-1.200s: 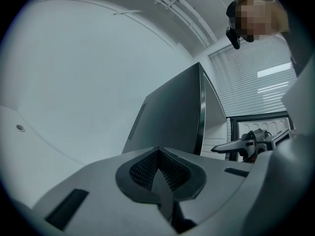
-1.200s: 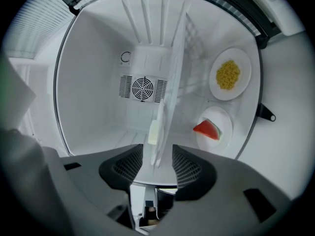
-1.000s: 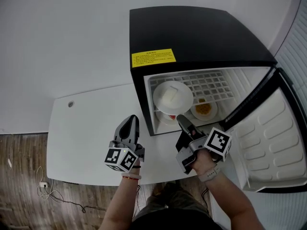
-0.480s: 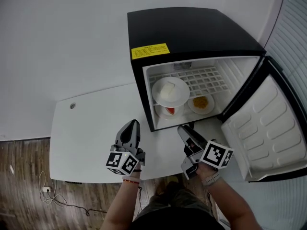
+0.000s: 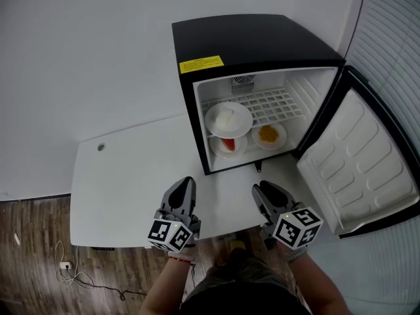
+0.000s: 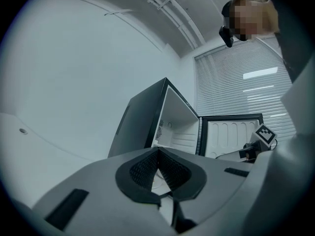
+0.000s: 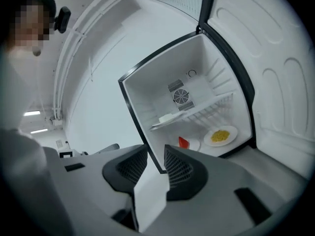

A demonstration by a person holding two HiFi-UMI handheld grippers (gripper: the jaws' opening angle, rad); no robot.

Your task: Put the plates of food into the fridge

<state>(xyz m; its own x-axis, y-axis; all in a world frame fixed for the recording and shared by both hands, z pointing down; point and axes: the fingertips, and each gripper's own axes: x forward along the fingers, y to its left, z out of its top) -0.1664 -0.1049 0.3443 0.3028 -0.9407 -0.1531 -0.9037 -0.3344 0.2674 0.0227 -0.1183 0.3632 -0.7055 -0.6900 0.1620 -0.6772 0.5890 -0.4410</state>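
Loading step looks finished: all 3 plates sit inside the mini fridge (image 5: 256,41) at upper centre of the head view. Plate w/ white food (image 5: 228,119) is on the wire shelf (image 5: 279,102). Plate w/ red piece (image 5: 228,145) and plate w/ yellow food (image 5: 269,135) are on the fridge floor below it, side by side. White table (image 5: 125,182) at lower left carries no plates.

Left gripper (image 5: 186,182) hangs low centre-left over the table's near edge, jaw tips together, holding nothing. Right gripper (image 5: 262,189) is low centre-right, jaws partly apart and closing, nothing between them.

Fridge door (image 5: 357,156) stands wide open at right. Prob. next move is swinging it shut: the right gripper is nearer and would need to get round to the door's outer face and push it leftward
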